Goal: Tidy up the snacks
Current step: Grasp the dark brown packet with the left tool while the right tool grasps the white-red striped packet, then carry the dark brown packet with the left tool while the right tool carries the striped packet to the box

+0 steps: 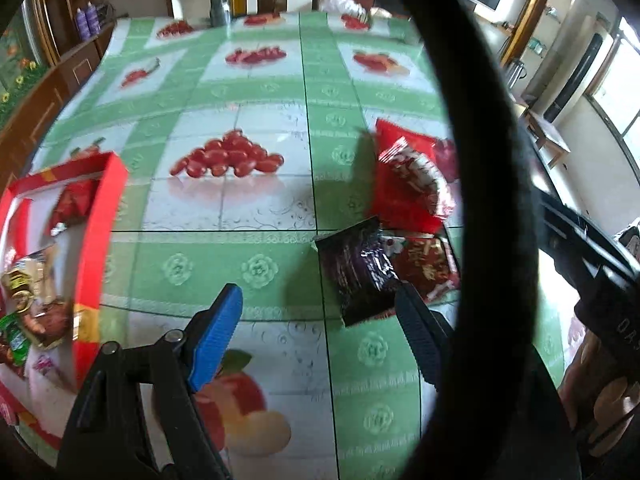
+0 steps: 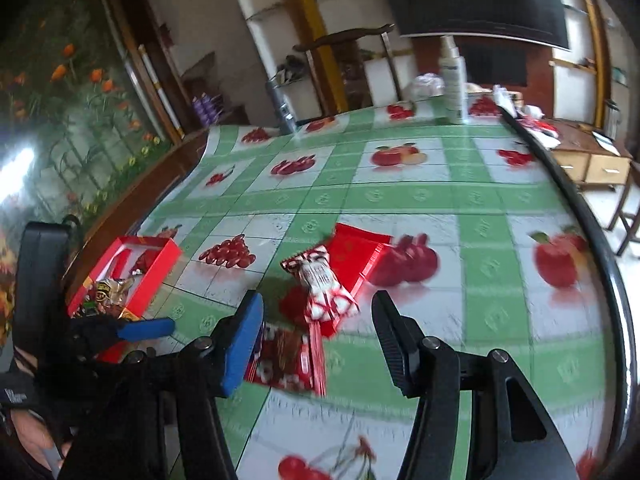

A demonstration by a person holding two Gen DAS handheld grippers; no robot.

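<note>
Green fruit-print tablecloth (image 2: 400, 196) holds loose foil snack packets (image 2: 320, 280), well apart from the red cardboard box (image 2: 156, 272) collecting them; left gripper (image 1: 320, 332) and right gripper (image 2: 320, 336) both hover spread and empty, likely approaching another pickup

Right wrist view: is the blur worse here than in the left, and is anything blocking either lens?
Right wrist view: snack packets smeared, far tabletop fairly sharp. Left wrist view: red box blurred, and a thick black loop close to the lens covers the right side.
</note>
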